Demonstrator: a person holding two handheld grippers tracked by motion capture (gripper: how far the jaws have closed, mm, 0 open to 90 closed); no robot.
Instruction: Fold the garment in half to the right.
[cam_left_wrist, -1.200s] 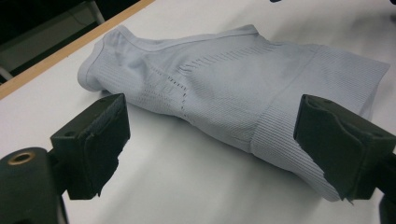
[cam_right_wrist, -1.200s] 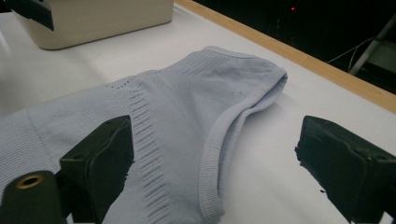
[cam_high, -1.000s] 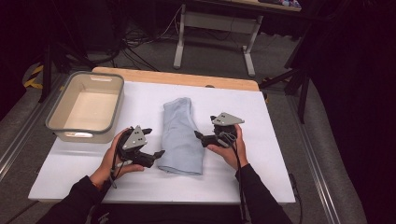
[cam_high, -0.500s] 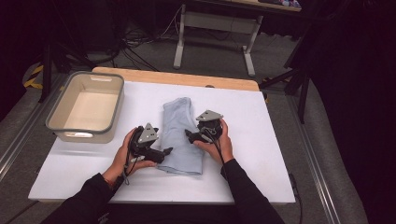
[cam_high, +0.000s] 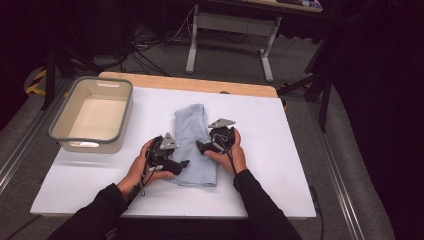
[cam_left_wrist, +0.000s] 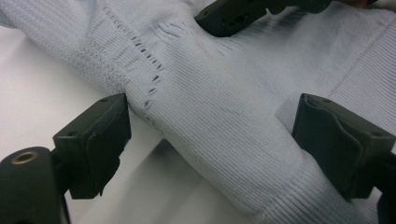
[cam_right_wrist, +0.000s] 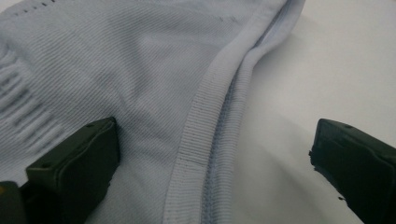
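Note:
A folded light blue knit garment (cam_high: 192, 130) lies in the middle of the white tabletop (cam_high: 280, 165). My left gripper (cam_high: 183, 164) is low at its left edge and stands open. In the left gripper view the cloth's edge (cam_left_wrist: 219, 116) runs between the wide-apart jaws (cam_left_wrist: 210, 144), untouched by the pads. My right gripper (cam_high: 200, 147) is over the garment's right side, open. Its jaws have just been opening, and the garment's ribbed hem (cam_right_wrist: 205, 126) lies between them (cam_right_wrist: 215, 163) without being pressed. The right gripper's fingertip (cam_left_wrist: 243, 14) appears at the top of the left gripper view.
A beige bin with a grey rim (cam_high: 57, 131) stands at the table's left, with nothing inside. A wooden strip (cam_high: 190, 82) borders the far edge. Metal desk legs (cam_high: 192, 37) and cables are on the floor beyond.
Both hands have come inward and down onto the garment: the left gripper moved right to its left edge, the right gripper moved left over its right side.

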